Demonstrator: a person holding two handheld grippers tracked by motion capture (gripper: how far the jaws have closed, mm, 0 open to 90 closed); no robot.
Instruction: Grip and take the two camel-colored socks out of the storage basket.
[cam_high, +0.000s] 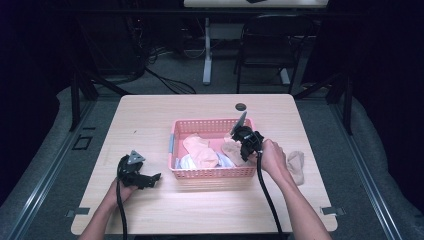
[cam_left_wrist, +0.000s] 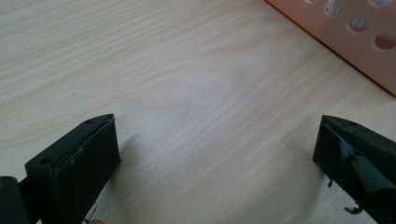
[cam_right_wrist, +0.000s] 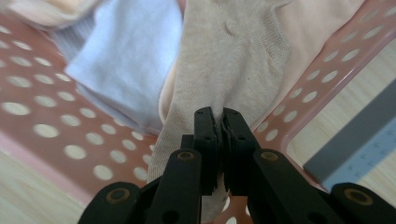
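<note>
Over the table (cam_high: 150, 200) in the high view, the right hand-held gripper (cam_high: 239, 142) reaches into the pink perforated basket (cam_high: 212, 172) at its right end, tip down on a beige sock (cam_high: 231, 150) that lies directly under it. The left hand-held gripper (cam_high: 150, 178) rests on the wood well left of the basket, so the right hand is plainly the nearer one. Another beige sock (cam_high: 296, 166) lies outside on the table, just right of that hand.

Along the left hand-held gripper view, two black jaws stand wide apart over bare pale wood grain, nothing between them; a corner of the basket wall (cam_left_wrist: 355, 37) sits ahead to the right.

Seen from the right hand-held gripper (cam_right_wrist: 219, 140) view, the jaws are pressed together, pinching a fold of the beige sock (cam_right_wrist: 233, 60). Its soft ribbed knit runs lengthwise away from the tip, up the frame, and drapes over the rim. A pale blue sock (cam_right_wrist: 126, 56), smoother and thinner, lies beside it to the left on the holed plastic floor.
</note>
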